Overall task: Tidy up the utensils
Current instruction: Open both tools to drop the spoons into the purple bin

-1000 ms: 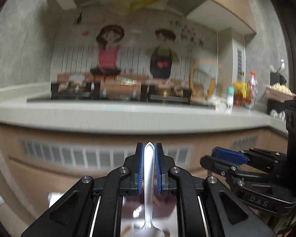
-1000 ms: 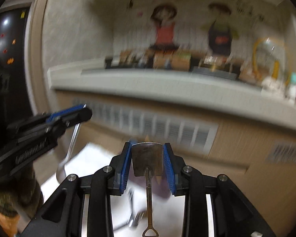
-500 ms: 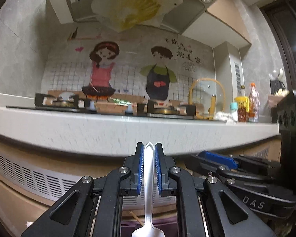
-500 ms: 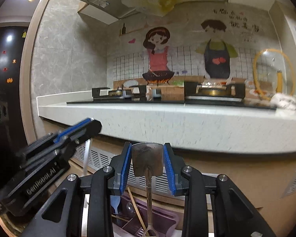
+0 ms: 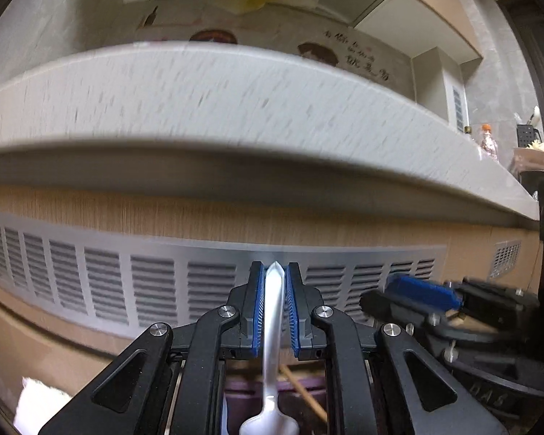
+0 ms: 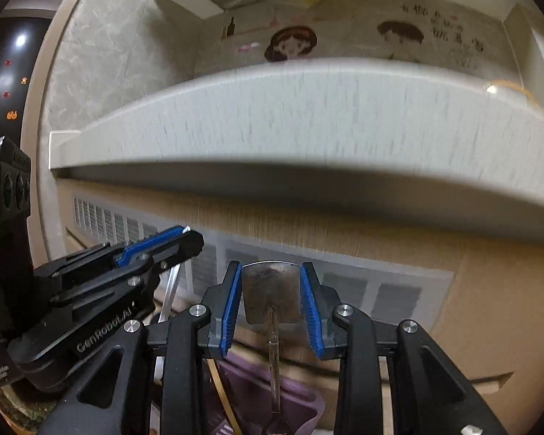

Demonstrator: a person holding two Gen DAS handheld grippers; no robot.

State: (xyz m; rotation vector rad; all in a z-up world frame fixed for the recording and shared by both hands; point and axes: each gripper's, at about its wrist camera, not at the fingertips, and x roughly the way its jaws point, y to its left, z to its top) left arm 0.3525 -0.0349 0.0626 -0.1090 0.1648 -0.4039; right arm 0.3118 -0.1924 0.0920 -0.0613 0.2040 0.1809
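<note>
My left gripper [image 5: 273, 308] is shut on the handle of a silver spoon [image 5: 272, 330], whose bowl hangs down toward the camera. It also shows in the right wrist view [image 6: 163, 244]. My right gripper [image 6: 271, 304] is shut on the flat blade of a small metal spatula [image 6: 270, 297], its thin handle hanging down. It shows in the left wrist view [image 5: 413, 291] at the right. Below both lies a purple utensil holder [image 6: 293, 395] with wooden chopsticks [image 5: 303, 391] in it.
A white countertop edge [image 5: 235, 116] runs across above both grippers. Below it is a wooden cabinet front with a metal vent grille [image 5: 145, 286]. Bottles [image 5: 487, 141] and a rack stand at the far right of the counter.
Both grippers have dropped below the countertop edge, which has risen in both views and hides the stove. The spoon and spatula stay gripped.
</note>
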